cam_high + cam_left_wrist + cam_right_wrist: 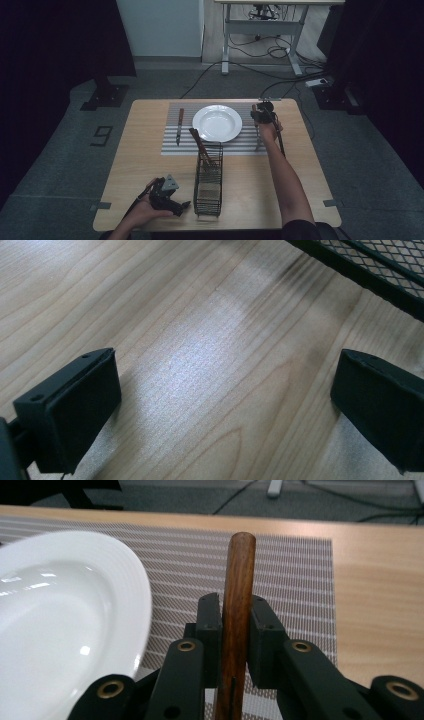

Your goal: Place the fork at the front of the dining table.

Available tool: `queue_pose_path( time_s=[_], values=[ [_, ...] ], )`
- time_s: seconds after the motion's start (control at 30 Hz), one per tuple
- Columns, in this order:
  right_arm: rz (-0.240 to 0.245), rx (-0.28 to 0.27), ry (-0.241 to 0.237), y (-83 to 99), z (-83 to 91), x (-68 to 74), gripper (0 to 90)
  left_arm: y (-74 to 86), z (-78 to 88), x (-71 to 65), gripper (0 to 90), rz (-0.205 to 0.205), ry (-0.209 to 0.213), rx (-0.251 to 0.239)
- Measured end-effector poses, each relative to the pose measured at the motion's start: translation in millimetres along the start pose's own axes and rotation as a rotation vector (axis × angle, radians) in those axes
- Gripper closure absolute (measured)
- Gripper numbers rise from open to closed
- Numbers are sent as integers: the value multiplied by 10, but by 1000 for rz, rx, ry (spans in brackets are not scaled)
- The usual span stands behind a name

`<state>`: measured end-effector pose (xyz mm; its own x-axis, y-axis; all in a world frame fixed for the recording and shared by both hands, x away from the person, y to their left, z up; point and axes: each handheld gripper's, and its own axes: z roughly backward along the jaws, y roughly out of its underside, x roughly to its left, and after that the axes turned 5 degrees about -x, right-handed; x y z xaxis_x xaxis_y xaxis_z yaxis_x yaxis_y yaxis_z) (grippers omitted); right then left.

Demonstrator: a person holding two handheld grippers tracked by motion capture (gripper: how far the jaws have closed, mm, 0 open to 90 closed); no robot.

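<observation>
Right gripper (235,625), at the end of a forearm stretched far across the counter (150,150), is clamped on a brown wooden handle (239,595), round-ended and upright between its jaws, over the striped placemat (290,580) just right of the white plate (65,610). Left gripper (225,405) rests near the counter's near edge, jaws wide apart and holding nothing, beside the black wire basket (208,180).

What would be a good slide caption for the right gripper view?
Tongs clamp a wooden handle above a striped placemat, beside a white plate.
</observation>
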<state>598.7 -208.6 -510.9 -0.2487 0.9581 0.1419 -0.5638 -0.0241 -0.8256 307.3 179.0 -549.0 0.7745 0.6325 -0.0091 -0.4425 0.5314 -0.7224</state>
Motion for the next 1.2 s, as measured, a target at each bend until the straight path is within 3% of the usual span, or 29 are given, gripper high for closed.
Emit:
queue_pose_path(
  time_s=[0.2,0.43,0.57,0.7,0.8,0.9,1.0,1.2],
  values=[
    [-16,50,-11,93,-111,0,780,0,0,1,0,-1,-1,1],
    [24,60,5,133,-171,48,779,-1,-2,-4,0,2,-2,0],
    [67,84,40,193,-235,98,777,-2,-3,-6,0,2,-3,0],
    [161,104,67,233,-268,177,774,-2,-3,-6,0,3,-3,0],
    [174,98,73,243,-271,198,773,-1,-3,-6,0,3,-2,-1],
    [163,103,64,240,-265,185,750,-1,-2,-6,0,3,-2,-1],
    [143,108,56,233,-253,157,648,0,-1,-6,0,2,-1,0],
    [43,66,-30,152,-73,67,581,1,1,-8,0,-1,0,0]
  ],
)
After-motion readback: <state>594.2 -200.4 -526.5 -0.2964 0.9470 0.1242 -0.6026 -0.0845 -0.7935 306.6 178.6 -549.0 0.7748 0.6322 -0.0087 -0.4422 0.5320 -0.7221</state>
